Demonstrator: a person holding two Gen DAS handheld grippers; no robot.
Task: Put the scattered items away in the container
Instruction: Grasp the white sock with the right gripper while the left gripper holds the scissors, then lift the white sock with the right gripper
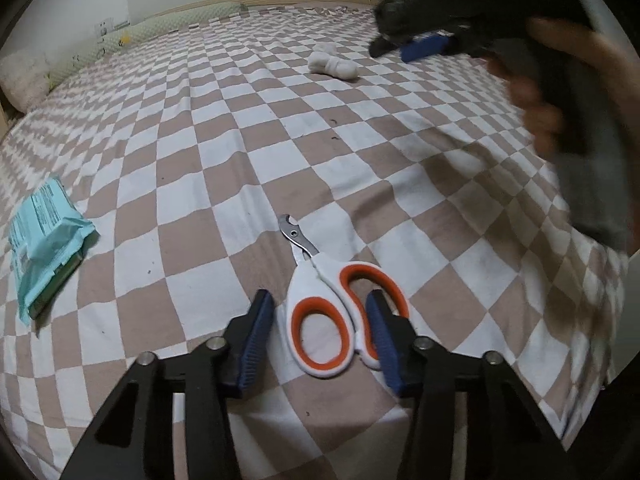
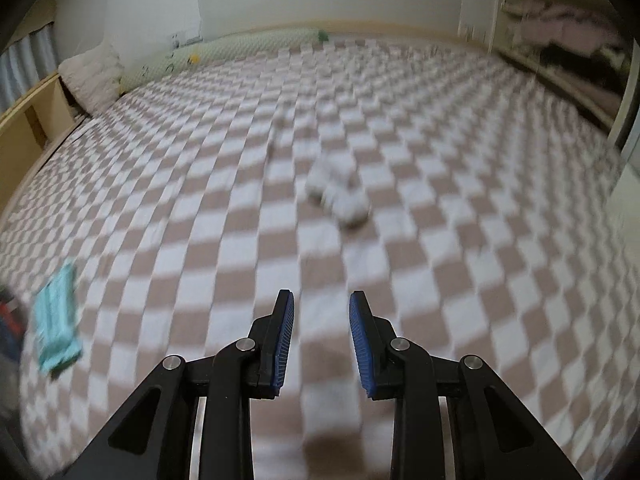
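White scissors with orange-lined handles [image 1: 332,312] lie on the checked bedspread [image 1: 224,128], blades pointing away. My left gripper [image 1: 318,316] straddles the handles. Its right finger overlaps the right loop, and a strip of cloth shows between its left pad [image 1: 256,328] and the left loop. In the left wrist view my right gripper [image 1: 384,46] is a blur at the upper right, held by a hand [image 1: 560,92]. In its own view the right gripper [image 2: 322,320] hangs above the bedspread with a narrow gap and nothing between its pads. No container is in view.
A rolled white sock [image 1: 334,64] [image 2: 340,192] lies further up the bed. A teal packet [image 1: 44,240] [image 2: 56,320] lies at the left. A pillow [image 2: 92,76] and a long green bolster [image 2: 240,44] line the far edge. Shelves [image 2: 560,48] stand at the right.
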